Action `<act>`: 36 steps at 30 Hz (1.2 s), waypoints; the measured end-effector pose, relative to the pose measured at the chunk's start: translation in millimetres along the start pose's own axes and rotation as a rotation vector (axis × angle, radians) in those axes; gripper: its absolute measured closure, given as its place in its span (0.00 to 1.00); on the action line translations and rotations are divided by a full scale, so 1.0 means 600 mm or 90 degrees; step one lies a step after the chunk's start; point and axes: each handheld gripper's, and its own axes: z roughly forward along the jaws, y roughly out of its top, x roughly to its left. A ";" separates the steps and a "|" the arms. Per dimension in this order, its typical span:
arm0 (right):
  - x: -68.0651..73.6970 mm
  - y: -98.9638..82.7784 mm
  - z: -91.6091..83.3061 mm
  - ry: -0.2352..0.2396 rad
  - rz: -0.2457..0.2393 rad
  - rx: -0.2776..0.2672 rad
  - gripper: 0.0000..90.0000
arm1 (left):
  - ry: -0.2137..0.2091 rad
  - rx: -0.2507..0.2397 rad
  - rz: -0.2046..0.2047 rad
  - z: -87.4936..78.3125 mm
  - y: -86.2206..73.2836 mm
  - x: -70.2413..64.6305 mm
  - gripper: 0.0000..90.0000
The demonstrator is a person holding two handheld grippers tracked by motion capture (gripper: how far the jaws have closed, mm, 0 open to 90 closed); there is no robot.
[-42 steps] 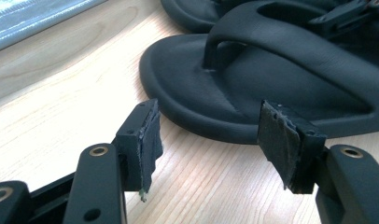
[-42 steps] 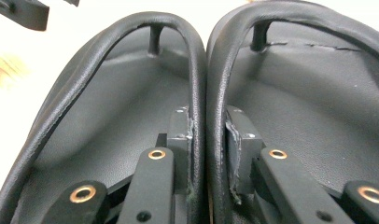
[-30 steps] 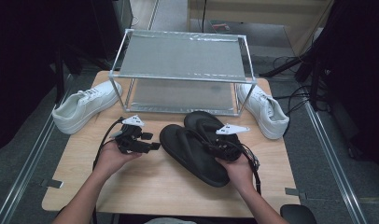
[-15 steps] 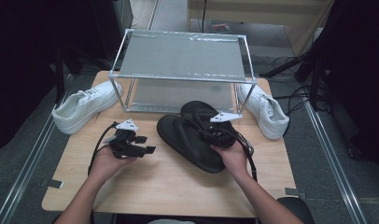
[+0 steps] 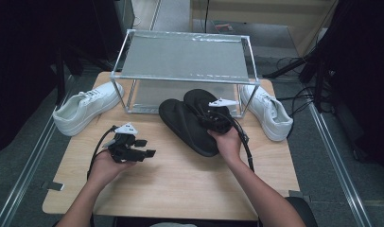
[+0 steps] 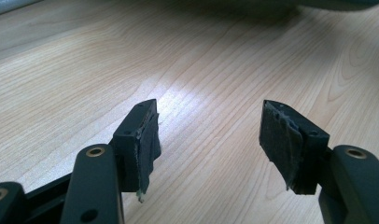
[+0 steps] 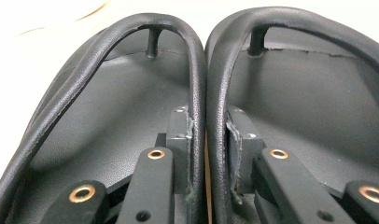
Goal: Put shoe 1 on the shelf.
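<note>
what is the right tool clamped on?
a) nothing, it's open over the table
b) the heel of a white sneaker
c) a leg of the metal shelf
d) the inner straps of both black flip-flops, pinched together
d: in the right gripper view the right tool has its pads pressed from either side on the two adjoining straps of the black flip-flops.

The high view is dim and soft, its edges falling to black. Ahead of the left tool (image 6: 211,144) a glare patch whitens the surface (image 6: 61,79). Beyond the right tool (image 7: 208,154), the background is blown out.
</note>
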 end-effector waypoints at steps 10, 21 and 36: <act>-0.024 0.018 0.041 -0.037 0.027 -0.012 0.82 | 0.002 0.002 0.006 0.005 0.002 -0.004 0.43; -0.023 0.011 0.076 -0.056 0.016 0.000 0.76 | -0.002 -0.002 0.012 0.002 0.002 -0.006 0.43; -0.029 0.008 0.074 -0.039 0.025 -0.001 0.65 | -0.003 0.004 0.015 0.002 0.002 -0.006 0.42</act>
